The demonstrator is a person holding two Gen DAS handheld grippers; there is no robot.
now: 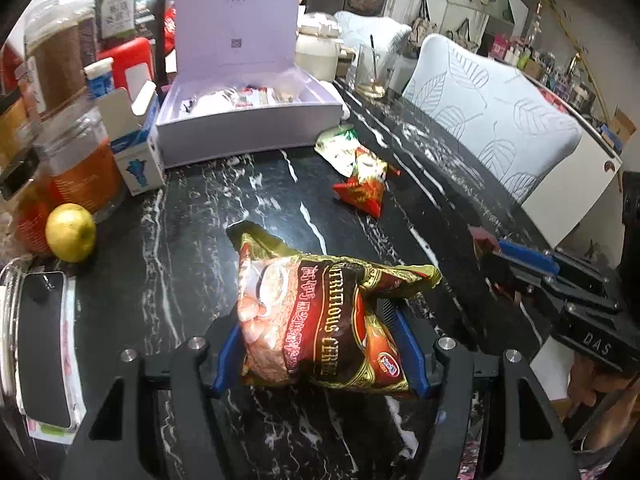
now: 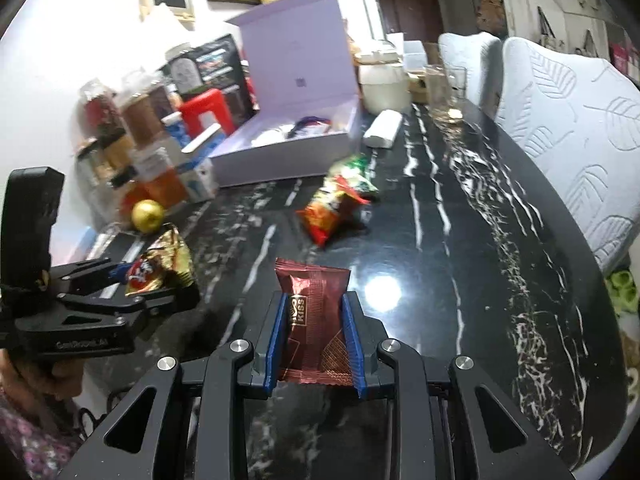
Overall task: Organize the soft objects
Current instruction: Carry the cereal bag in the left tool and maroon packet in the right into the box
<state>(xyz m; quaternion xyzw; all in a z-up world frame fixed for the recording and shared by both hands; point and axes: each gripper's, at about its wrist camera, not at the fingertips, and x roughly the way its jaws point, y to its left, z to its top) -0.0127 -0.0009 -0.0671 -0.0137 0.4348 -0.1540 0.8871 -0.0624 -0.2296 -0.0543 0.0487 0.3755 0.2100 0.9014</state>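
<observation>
A gold and brown cereal packet (image 1: 312,320) sits crumpled between the blue pads of my left gripper (image 1: 316,318), which is shut on it above the black marble table (image 1: 200,220). My right gripper (image 2: 313,296) is shut on a flat red-brown sweet wrapper (image 2: 314,332) marked KISS. Each gripper shows in the other's view: the right gripper (image 1: 496,264) at the right edge, the left gripper (image 2: 160,280) at the left with the cereal packet (image 2: 168,256). A red-orange snack packet (image 1: 364,188) (image 2: 332,212) and a green packet (image 1: 340,144) (image 2: 352,172) lie on the table.
An open lilac box (image 1: 248,120) (image 2: 288,152) stands at the back with small items inside. Jars, cartons and a yellow apple (image 1: 71,232) (image 2: 148,216) crowd the left side. White leaf-patterned chairs (image 1: 500,120) line the table's right edge. A glass (image 2: 440,84) stands behind.
</observation>
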